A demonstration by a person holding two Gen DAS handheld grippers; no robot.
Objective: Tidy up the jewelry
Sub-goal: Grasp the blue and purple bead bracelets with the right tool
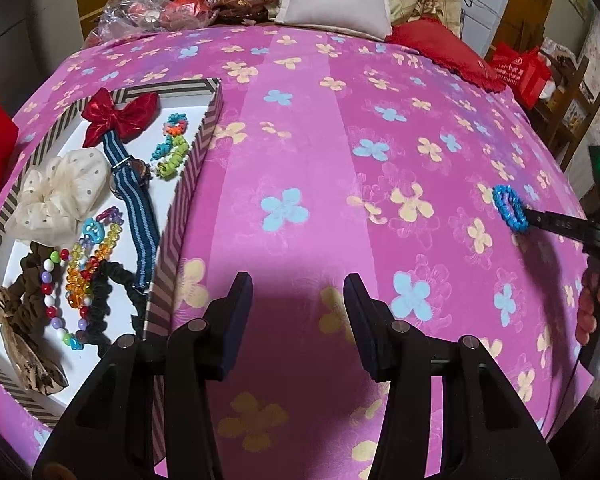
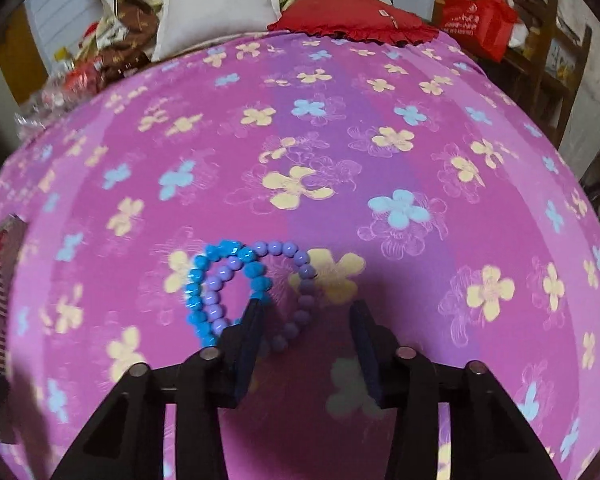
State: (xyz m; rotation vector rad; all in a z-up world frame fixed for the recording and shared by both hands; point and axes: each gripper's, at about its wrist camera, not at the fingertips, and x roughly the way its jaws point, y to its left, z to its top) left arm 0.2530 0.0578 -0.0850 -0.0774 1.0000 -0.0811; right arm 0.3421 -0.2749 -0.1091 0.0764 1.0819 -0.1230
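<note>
Two round beaded bracelets [image 2: 236, 288] on floral bedspread [image 2: 380, 140]; both tongs [image 2: 306, 312] wide apart, empty.

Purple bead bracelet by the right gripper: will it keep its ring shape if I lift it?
Probably not: the purple bead bracelet looks like small strung beads, so it should sag. It overlaps the blue bracelet, which may drag along. The open right gripper could let round beads slip.
</note>
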